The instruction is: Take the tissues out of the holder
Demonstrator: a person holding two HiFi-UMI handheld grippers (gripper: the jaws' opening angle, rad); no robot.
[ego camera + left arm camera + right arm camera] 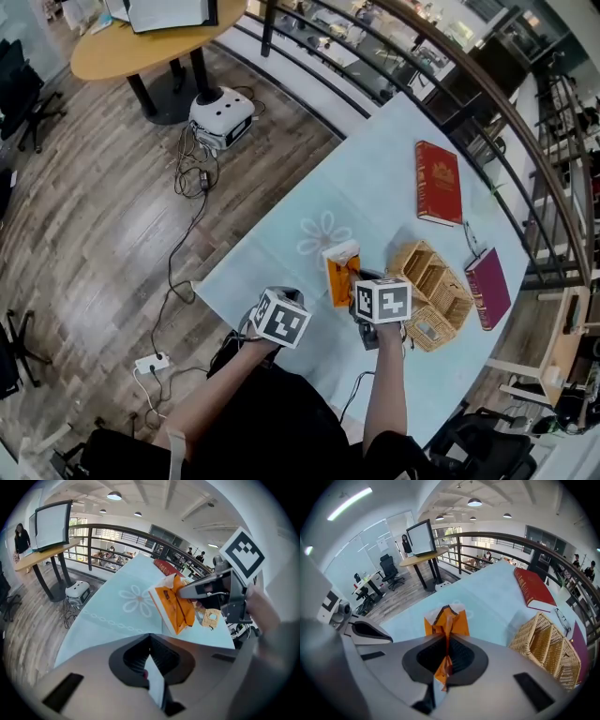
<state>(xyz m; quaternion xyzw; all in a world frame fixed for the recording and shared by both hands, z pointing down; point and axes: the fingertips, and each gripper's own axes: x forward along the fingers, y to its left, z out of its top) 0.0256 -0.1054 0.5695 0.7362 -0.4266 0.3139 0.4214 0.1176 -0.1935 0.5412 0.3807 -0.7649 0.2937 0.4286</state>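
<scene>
Over at the near end of the pale blue flower-print desk (375,169), the flat orange plastic tissue pack (339,277) is out of the woven wicker holder (529,637). In the head view it sits just left of the holder, not touching it. So the right tool (446,641) is clenched on one crumpled edge of the pack, and the rest of the pack pokes out past its tips. Can't tell if the pack's far end touches the desk. The left tool (150,637) is pinched together with no pack in it, hovering just beside the pack on the other side.

No writing I can actually read. The hardback red book (439,182) has gold decoration on the cover, but it's too small to make out.

Count: one pack, one holder, two books (the red one plus a maroon book (487,287)), two tools.
</scene>
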